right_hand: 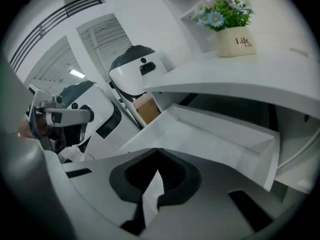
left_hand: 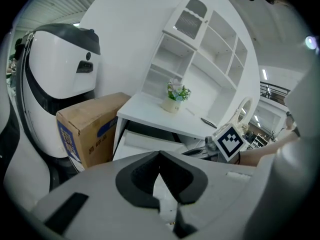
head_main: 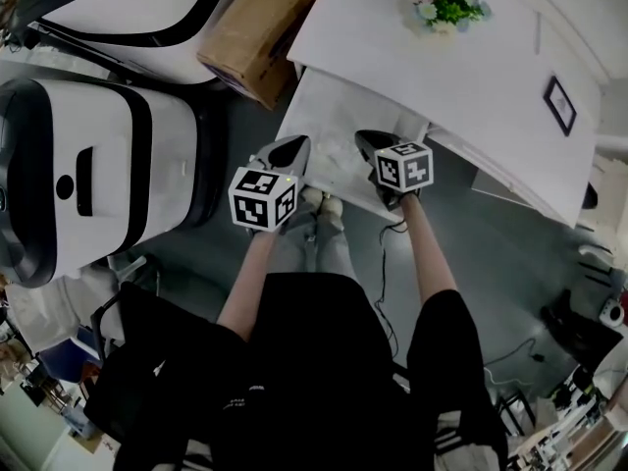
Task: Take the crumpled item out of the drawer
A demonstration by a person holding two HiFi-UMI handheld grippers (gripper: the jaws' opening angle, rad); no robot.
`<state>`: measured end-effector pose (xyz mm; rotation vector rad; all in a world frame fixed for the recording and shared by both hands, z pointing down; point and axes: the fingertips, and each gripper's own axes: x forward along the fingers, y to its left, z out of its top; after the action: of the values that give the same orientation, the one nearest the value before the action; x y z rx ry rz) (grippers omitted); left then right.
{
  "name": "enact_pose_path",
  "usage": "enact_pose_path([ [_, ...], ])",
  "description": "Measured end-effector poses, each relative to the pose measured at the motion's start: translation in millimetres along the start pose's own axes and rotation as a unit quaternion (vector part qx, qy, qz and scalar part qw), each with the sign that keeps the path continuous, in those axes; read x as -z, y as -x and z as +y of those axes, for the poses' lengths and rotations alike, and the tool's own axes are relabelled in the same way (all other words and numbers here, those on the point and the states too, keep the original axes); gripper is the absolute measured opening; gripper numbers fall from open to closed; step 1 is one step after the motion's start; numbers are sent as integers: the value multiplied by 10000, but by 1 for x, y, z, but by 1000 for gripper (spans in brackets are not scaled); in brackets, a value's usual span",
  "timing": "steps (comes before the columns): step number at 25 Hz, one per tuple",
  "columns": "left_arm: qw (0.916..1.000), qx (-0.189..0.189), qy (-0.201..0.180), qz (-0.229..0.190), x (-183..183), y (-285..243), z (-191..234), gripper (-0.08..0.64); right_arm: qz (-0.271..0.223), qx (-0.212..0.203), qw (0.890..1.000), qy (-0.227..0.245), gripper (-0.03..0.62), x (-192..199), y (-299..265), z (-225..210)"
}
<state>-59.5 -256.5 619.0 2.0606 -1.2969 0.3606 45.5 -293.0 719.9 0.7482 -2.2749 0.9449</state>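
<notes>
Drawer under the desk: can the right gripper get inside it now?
Probably yes. The drawer is pulled out from under the desk, open on top, and the right gripper points at it with nothing between. Its jaws are shut, though.

Desk (head_main: 471, 77) at upper right of the head view; flower pot (head_main: 446, 3) on it at top; open drawer (head_main: 334, 106) below its left edge; cardboard box (head_main: 260, 27) left of the desk.

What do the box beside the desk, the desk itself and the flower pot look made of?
Box: brown cardboard, matte, with folded flaps and blue print.
Desk: probably painted or laminated board, judging by its smooth, even white faces.
Pot: cream and smooth, perhaps ceramic.
</notes>
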Motion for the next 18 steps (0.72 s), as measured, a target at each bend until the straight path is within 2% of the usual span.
enact_pose_path([
  [7,9997,34,108,221,11,-14,5,-3,584,-198,9980,133,-6,22,-33,-10],
  [12,9996,3,74,259,10,-20,8,-2,961,-170,9949,252,70,43,-53,-22],
  [18,9995,-17,51,296,9,-24,7,-3,1208,-66,9919,379,126,54,-67,-29],
])
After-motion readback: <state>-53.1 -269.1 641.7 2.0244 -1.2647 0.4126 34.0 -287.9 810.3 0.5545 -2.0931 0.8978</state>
